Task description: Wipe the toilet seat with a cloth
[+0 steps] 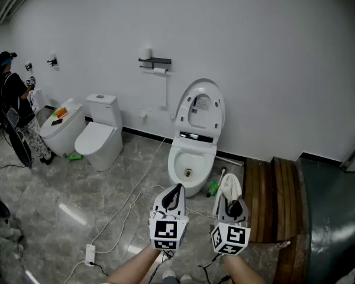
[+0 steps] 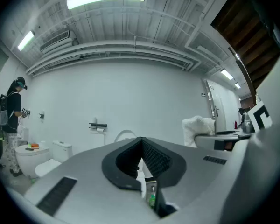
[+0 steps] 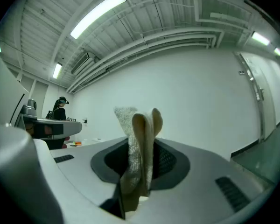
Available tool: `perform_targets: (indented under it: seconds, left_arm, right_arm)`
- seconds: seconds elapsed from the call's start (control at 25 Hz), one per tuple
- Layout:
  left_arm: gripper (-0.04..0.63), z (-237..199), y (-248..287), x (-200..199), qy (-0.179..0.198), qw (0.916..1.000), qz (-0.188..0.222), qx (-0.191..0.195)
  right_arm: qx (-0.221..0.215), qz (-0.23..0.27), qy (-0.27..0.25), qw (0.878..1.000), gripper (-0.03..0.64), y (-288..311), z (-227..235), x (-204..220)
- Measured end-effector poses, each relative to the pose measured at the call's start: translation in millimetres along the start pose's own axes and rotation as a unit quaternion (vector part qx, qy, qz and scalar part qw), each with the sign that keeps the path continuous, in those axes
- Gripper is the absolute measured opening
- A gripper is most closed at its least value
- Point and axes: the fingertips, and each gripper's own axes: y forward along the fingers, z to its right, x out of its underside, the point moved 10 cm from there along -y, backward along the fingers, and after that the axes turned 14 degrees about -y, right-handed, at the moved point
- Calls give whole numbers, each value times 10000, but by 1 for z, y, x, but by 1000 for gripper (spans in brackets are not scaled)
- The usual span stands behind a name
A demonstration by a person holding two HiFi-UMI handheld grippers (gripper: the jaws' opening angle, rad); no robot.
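The cloth (image 3: 139,139) is folded, and its long axis runs forward out of my right gripper (image 3: 142,146), which is clamped tight on it. Its free end points toward the toilet (image 1: 189,167), near but apart. My left gripper (image 2: 141,141) is fully closed on nothing. I hold the 2 grippers side by side, about level, with my forearms cut off by the lower edge. The lid (image 1: 200,108) stands up against the wall. I cannot tell if the seat is raised with it.

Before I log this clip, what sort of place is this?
Likely a bathroom mock-up or test room rather than a home bathroom: an open toilet, two more toilets beside it with no stalls between, and a paper holder on the white wall.
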Motion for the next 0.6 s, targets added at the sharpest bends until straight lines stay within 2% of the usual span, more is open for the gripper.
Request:
perform_targets:
  seconds: [0.6]
  left_arm:
    - [-2,-25,81,23,-13,9998,-140,-102]
  right_arm:
    - [19,-202,228,9995,95,81,22,24]
